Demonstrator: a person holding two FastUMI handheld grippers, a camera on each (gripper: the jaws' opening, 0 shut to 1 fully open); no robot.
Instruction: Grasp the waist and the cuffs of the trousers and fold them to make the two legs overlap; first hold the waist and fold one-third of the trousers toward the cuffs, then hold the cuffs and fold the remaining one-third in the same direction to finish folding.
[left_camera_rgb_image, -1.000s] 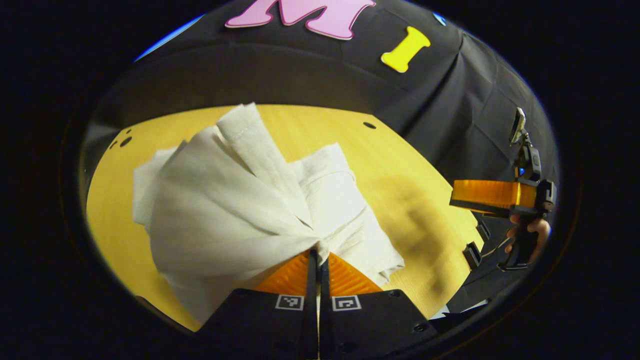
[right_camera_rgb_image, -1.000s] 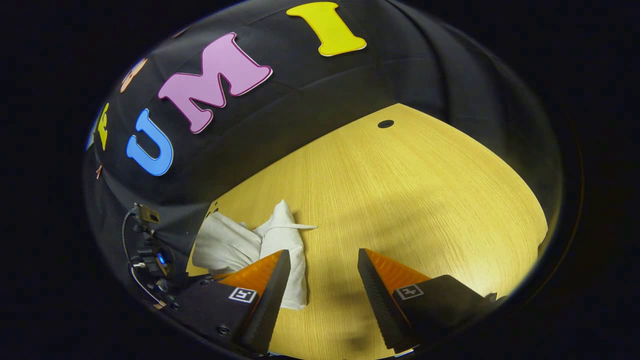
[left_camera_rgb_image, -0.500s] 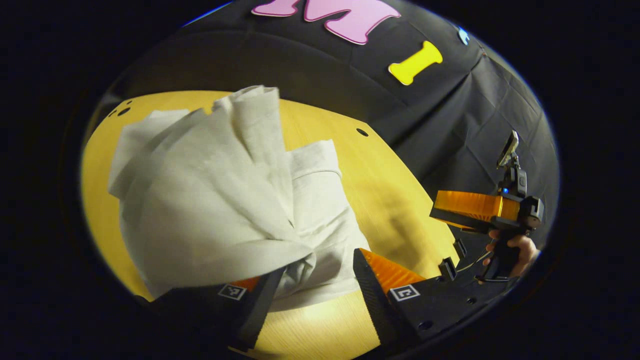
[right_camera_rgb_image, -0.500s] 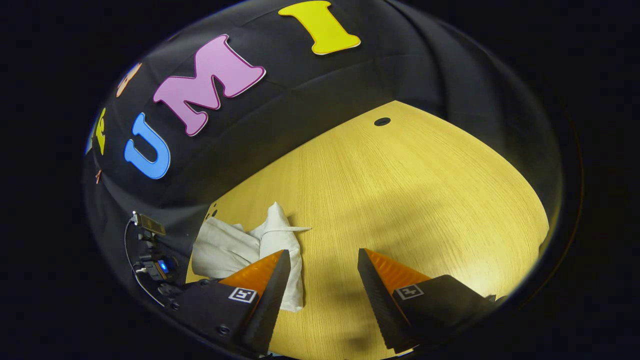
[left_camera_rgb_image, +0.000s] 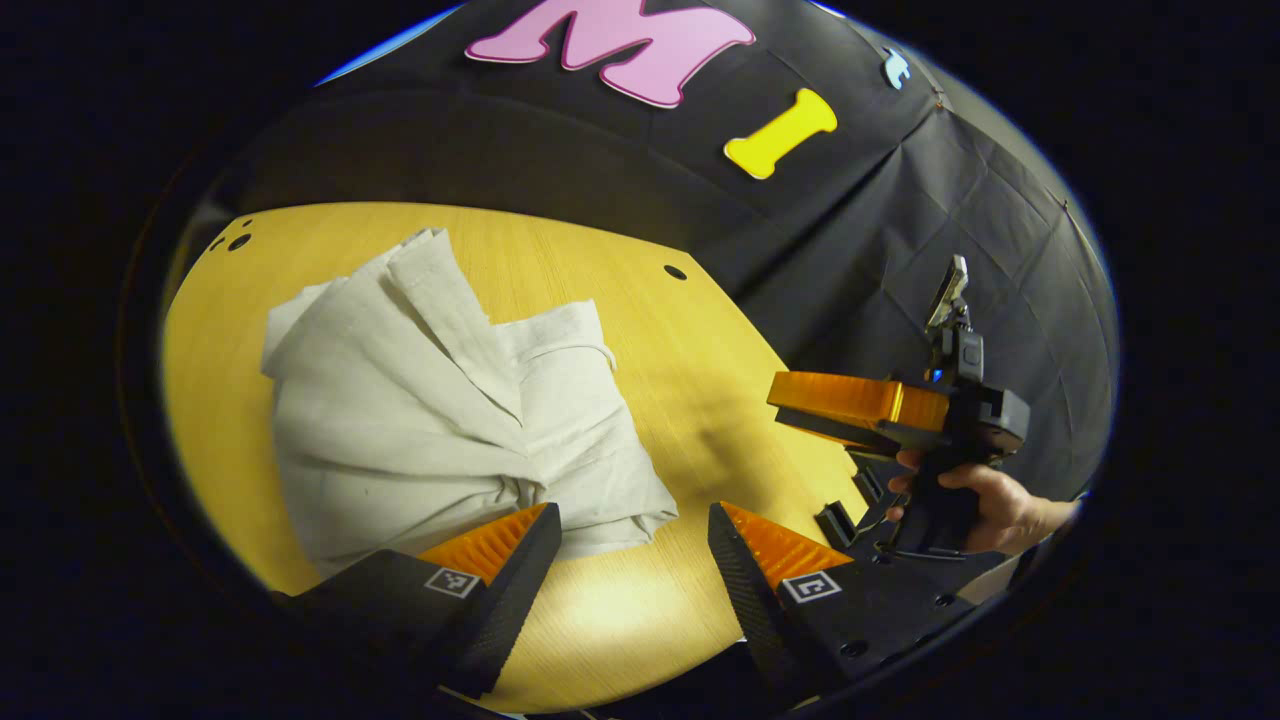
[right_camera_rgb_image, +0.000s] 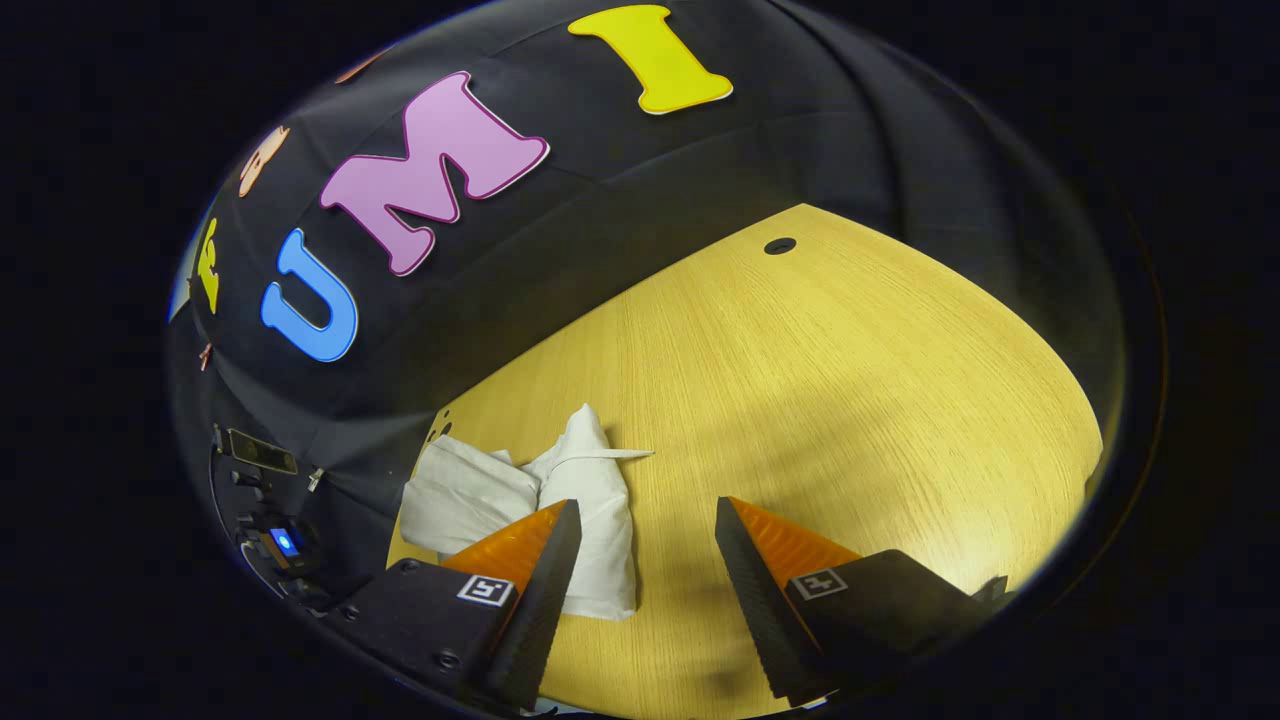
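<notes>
The pale trousers (left_camera_rgb_image: 440, 410) lie in a loosely folded, rumpled bundle on the yellow wooden table (left_camera_rgb_image: 660, 350). My left gripper (left_camera_rgb_image: 630, 525) hovers open just in front of the bundle's near edge, its jaws apart and holding nothing. Off the table's right side in the left gripper view, a hand holds my right gripper (left_camera_rgb_image: 860, 405). In the right gripper view the trousers (right_camera_rgb_image: 545, 500) sit at the lower left, partly behind one finger, and my right gripper (right_camera_rgb_image: 640, 525) is open over bare table.
Small round holes (left_camera_rgb_image: 675, 272) mark the table near its far edge, with more (left_camera_rgb_image: 238, 242) at the far left corner. A dark device with a blue light (right_camera_rgb_image: 283, 543) is at the left in the right gripper view. Bare tabletop (right_camera_rgb_image: 850, 380) stretches to the right.
My left gripper was shut on the trousers a second ago; it has opened, let the cloth drop onto the table and drawn back. The right gripper stayed open and barely shifted.
</notes>
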